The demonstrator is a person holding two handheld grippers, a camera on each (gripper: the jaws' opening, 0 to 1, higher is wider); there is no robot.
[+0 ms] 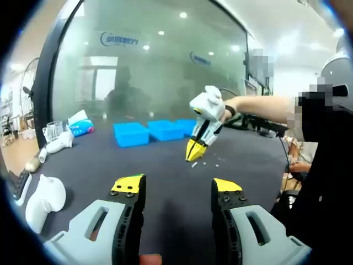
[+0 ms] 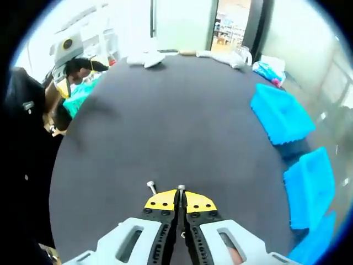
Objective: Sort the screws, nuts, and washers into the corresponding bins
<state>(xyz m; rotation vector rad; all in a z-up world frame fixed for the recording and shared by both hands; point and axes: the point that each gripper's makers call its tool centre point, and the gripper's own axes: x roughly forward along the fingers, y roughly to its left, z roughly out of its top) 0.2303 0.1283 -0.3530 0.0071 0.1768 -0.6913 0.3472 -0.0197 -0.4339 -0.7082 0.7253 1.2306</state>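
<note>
Yellow-tipped right gripper pinching an upright screw; blue bins lie forward-right; left gripper open, raised

left tool spread wide; right tool pinched closed, pointing down.

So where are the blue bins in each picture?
Left gripper view: the blue bins sit in a row at the middle of the picture, on the far side of the dark table, left of the right gripper.
Right gripper view: the blue bins run down the right edge, from upper right to the bottom corner.
Shared landmark: the dark table they stand on.
</note>
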